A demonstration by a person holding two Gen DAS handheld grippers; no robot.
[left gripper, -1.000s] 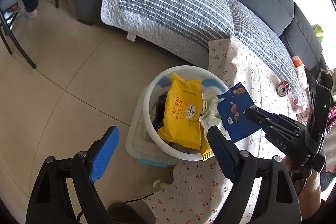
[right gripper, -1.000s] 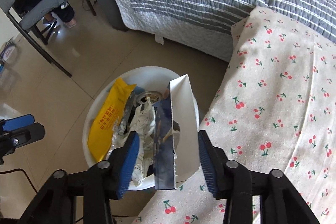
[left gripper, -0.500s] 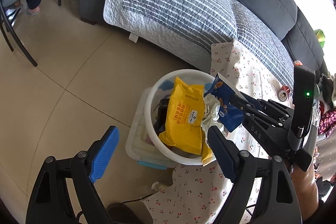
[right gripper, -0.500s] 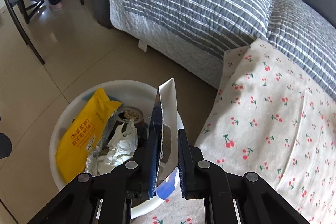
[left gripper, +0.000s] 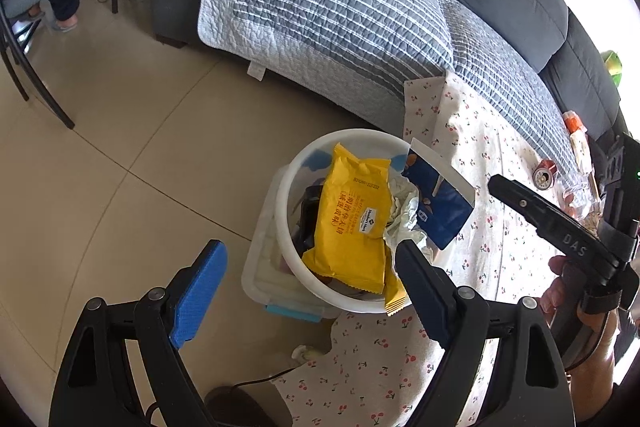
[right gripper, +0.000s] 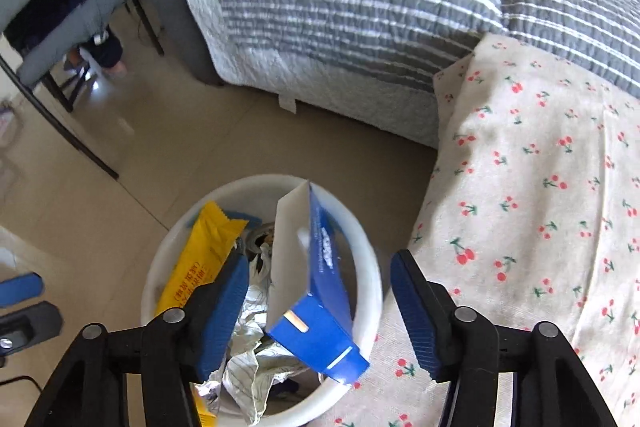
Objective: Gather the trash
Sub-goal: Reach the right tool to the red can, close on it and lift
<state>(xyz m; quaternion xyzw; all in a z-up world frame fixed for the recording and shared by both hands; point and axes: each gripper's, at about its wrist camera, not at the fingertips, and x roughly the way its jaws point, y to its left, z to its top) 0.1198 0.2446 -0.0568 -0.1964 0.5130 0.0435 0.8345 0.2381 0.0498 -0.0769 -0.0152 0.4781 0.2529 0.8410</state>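
A white round bin (left gripper: 288, 203) stands on the floor beside the cherry-print table; it also shows in the right wrist view (right gripper: 370, 259). It holds a yellow snack bag (left gripper: 352, 223), crumpled foil and paper (right gripper: 256, 351). A blue snack packet (right gripper: 320, 311) lies loose at the bin's right rim, also seen in the left wrist view (left gripper: 438, 207). My right gripper (right gripper: 320, 307) is open just above the packet, not gripping it. My left gripper (left gripper: 308, 287) is open and empty above the bin's near side.
A cherry-print tablecloth (right gripper: 540, 227) covers the table right of the bin. A can (left gripper: 545, 175) and wrappers (left gripper: 576, 135) lie at its far end. A grey sofa with a striped quilt (left gripper: 340, 11) is behind. A chair (left gripper: 36, 27) stands far left.
My right gripper was shut on the blue packet half a second ago; it has opened and the packet has dropped onto the bin. The left gripper has stayed open.
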